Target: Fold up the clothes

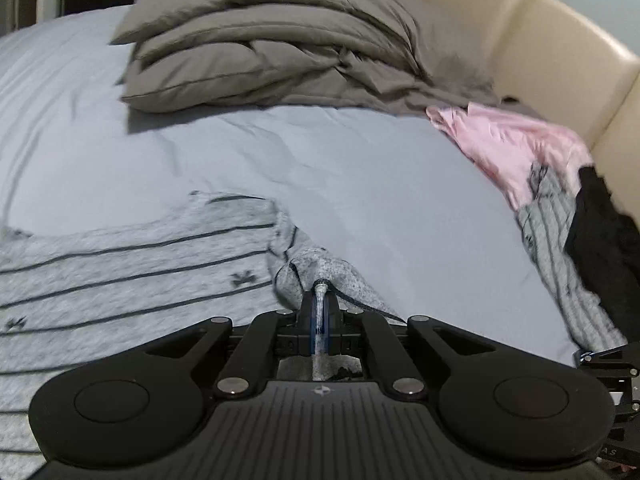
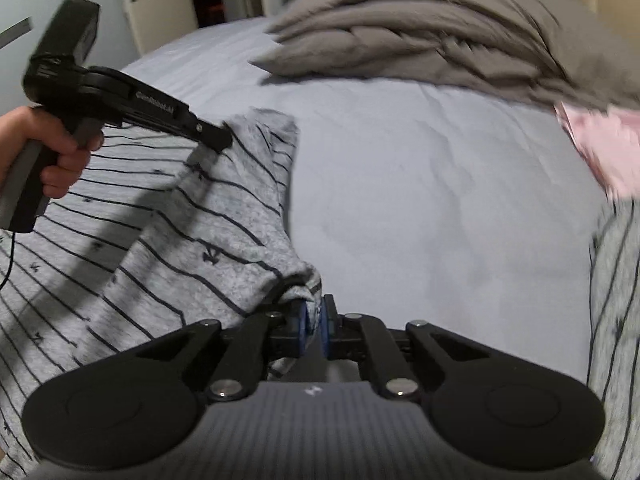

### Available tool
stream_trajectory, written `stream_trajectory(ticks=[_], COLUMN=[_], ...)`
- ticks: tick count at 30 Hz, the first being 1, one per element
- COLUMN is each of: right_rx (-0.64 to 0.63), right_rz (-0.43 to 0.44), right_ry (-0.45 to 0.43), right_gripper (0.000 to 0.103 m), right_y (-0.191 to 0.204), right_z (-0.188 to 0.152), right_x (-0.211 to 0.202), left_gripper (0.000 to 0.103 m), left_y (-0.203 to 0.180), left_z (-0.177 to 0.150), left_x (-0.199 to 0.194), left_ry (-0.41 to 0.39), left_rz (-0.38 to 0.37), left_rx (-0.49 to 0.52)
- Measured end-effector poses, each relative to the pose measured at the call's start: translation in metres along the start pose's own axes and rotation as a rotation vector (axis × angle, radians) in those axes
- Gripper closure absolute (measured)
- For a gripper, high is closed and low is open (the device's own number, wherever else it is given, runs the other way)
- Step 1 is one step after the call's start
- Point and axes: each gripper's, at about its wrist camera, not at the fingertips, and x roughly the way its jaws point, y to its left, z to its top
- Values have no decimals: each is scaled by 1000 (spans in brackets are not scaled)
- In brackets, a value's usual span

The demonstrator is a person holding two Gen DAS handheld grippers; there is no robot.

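**Folding barely begun: striped top gripped at two points, pile still waiting**

Gripping the grey striped top (image 1: 132, 264) at two spots along its edge, both grippers are set for what looks like a first fold. The left gripper (image 1: 320, 300) has its fingers pressed together on a bunched bit of the grey fabric, which shows as a thin strip between the blue pads. In the right wrist view, the right gripper (image 2: 315, 316) pinches a rolled-up corner of the same top nearer the camera, with its jaws almost together and cloth between them.

The top lies on the pale blue sheet (image 1: 360, 168), mostly spread out flat to the left of the grippers, its gripped edge ruffled and lifted a little. No crease or doubled-over layer is plain to see, so the fold itself seems yet to be made.

Much remains, as far as I can judge. At the right side of the bed, against the cream headboard (image 1: 540, 40), sits a heap of unfolded clothes: a pink garment (image 1: 516, 148), another grey striped piece (image 1: 548, 216) and something black (image 1: 600, 232). The folded brown duvet (image 1: 260, 40) farther back appears to be bedding, not part of the job. No finished stack of clothes is in sight.
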Motion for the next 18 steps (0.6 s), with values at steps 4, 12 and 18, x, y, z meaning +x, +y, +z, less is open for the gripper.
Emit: stream_trajectory(ticks=[4, 12, 18], right_rx=[3, -18, -48], right_rz=[-18, -19, -147], right_ry=[41, 93, 162], right_gripper=[95, 89, 57], right_y=[-5, -4, -9], right_z=[-7, -7, -13], right_x=[13, 4, -12], left_gripper=[101, 78, 78], left_y=[-6, 10, 11], left_z=[-4, -25, -69], left_x=[24, -16, -80], left_ry=[58, -3, 3], left_rz=[52, 63, 65], left_rx=[5, -44, -61])
